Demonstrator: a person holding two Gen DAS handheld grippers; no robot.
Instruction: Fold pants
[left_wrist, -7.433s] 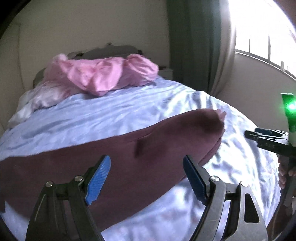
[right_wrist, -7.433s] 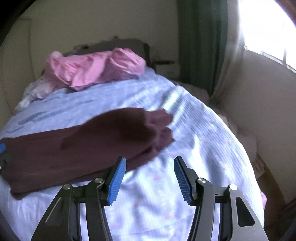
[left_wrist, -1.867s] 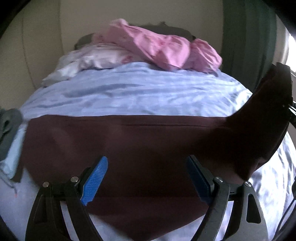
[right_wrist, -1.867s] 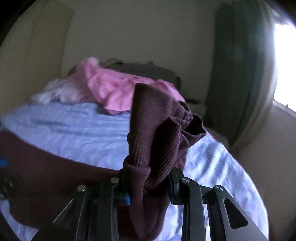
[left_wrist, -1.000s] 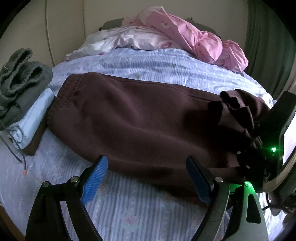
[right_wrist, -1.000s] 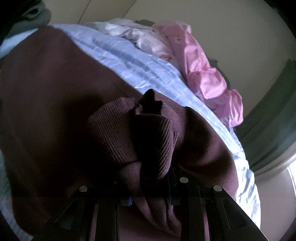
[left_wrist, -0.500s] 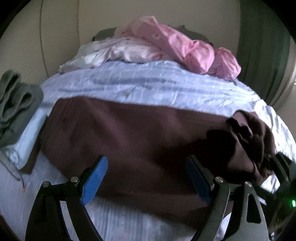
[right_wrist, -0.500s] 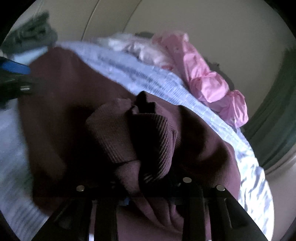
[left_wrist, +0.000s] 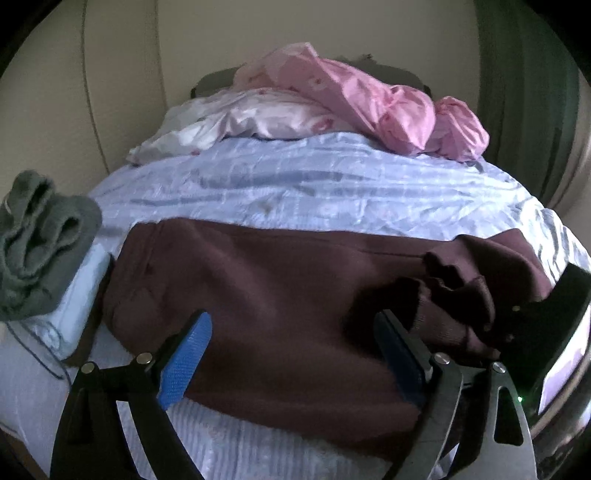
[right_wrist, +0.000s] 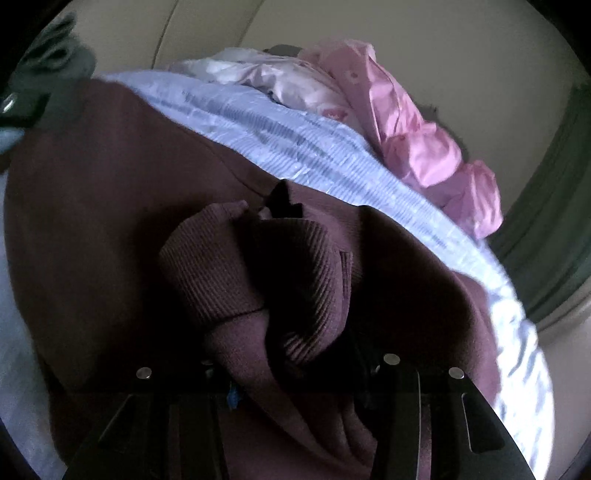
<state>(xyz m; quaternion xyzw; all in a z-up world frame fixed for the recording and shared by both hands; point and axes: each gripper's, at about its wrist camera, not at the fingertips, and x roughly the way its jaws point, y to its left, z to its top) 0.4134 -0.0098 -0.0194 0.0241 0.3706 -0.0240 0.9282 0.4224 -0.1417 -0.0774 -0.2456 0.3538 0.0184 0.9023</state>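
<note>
Maroon pants (left_wrist: 280, 295) spread flat across the near half of the bed (left_wrist: 332, 192), waistband toward the bed's left edge, ribbed cuffs (right_wrist: 258, 280) doubled back onto the leg fabric toward the right edge. Long fold line parallel to the bed's near edge, a strip of striped sheet bare in front of it.

Left tool (left_wrist: 291, 347) poised over the near edge of the pants, blue pads (left_wrist: 184, 354) set wide apart and parting a little more, nothing clamped; pants fabric seen between the pads but lying flat below, not pressed.

Right tool (right_wrist: 291, 373) low at the cuff end, seen in the left wrist view as a dark body at the right edge of the bed. Jaws opening, bunched ribbed cuffs and a fold of leg fabric between them. Pads almost wholly hidden under cloth and shadow; cannot tell whether any pressure remains on the fabric.

Crumpled pink bedding (left_wrist: 388, 107) heaped at the far edge of the bed, against the headboard, with a pale floral pillow (left_wrist: 258, 118) beside it toward the far left corner. Grey folded garment (left_wrist: 40, 240) at the left edge, resting on a light blue folded cloth (left_wrist: 77, 306), just beside the waistband. Green curtain (left_wrist: 532, 92) past the far right corner.
</note>
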